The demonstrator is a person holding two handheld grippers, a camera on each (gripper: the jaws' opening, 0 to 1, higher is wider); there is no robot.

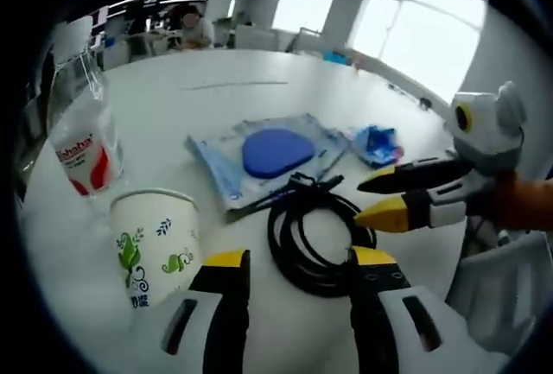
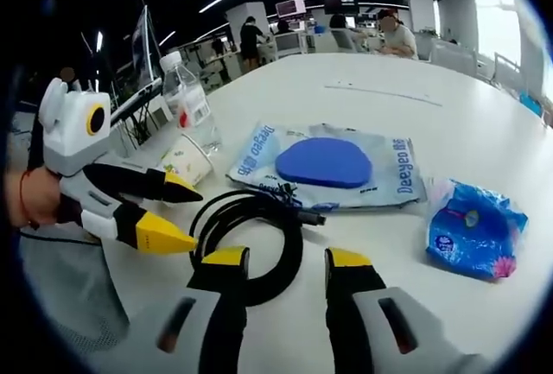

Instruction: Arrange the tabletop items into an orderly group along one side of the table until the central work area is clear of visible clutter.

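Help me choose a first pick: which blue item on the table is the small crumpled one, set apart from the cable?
The blue tissue pack, lying alone past the flat blue disc, which rests on its clear wrapper beside the black cable.

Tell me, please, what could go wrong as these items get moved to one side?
The coiled black cable lies loose between both open grippers; dragging it could snag the plastic pouch it touches. The paper cup and water bottle stand close together near the table's edge, so a careless nudge might tip one or push it off.

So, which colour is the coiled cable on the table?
The coiled cable is black, seen best in the right gripper view.
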